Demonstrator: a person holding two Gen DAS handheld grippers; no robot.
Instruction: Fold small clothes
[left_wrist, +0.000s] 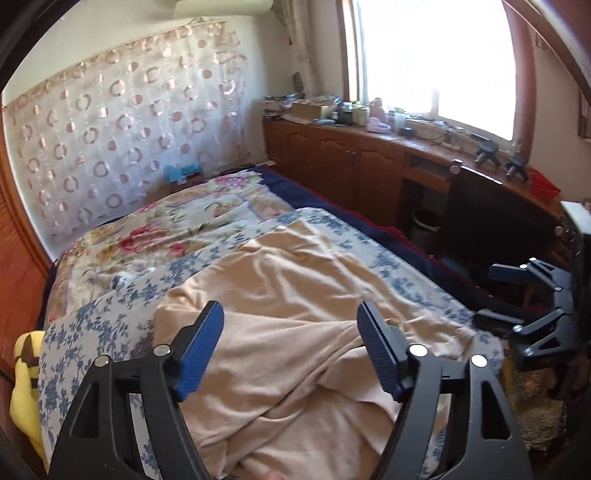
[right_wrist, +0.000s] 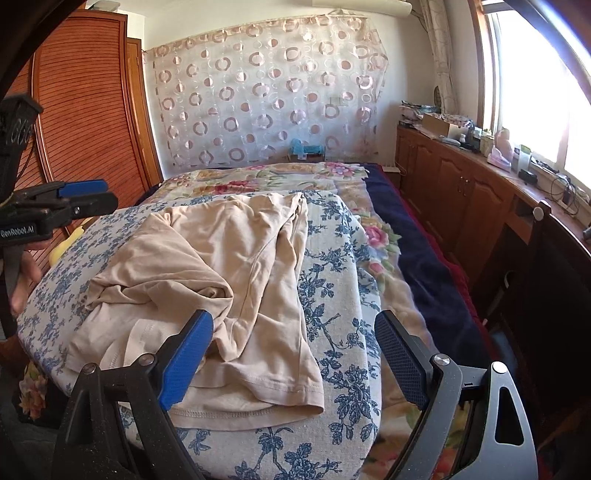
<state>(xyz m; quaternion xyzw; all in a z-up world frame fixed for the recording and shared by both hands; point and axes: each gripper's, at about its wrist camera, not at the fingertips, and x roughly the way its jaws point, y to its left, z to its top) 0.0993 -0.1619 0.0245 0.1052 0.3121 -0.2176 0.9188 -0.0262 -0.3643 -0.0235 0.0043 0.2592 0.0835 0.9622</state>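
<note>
1. Beige and thin, the garment (right_wrist: 221, 273) lies rumpled on a cushion with a blue floral print (right_wrist: 332, 258), which sits on the near end of the bed.
2. Its long axis runs from the near hem, by the camera, away toward the far wall; the stitched hem (right_wrist: 258, 410) faces the viewer, and one side is bunched into a thick fold at the left.
3. Nothing lies on top of the garment, and it keeps within the cushion's edges.
4. Over it, the left gripper (left_wrist: 290, 345) has its blue pads spread with only loose cloth below them, pinching nothing.
5. At the garment's right near corner, the right gripper (right_wrist: 293, 360) stands wide open too; its left pad is over the hem without gripping.
6. Beyond the cushion, a pink floral quilt (right_wrist: 288, 177) and a navy blanket (right_wrist: 417, 251) cover the bed.
7. A wooden cabinet (right_wrist: 461, 184) with a cluttered top runs along the right under the window; a circle-patterned curtain (right_wrist: 266, 96) hangs on the far wall, and a slatted wooden door (right_wrist: 85, 110) stands left.
</note>
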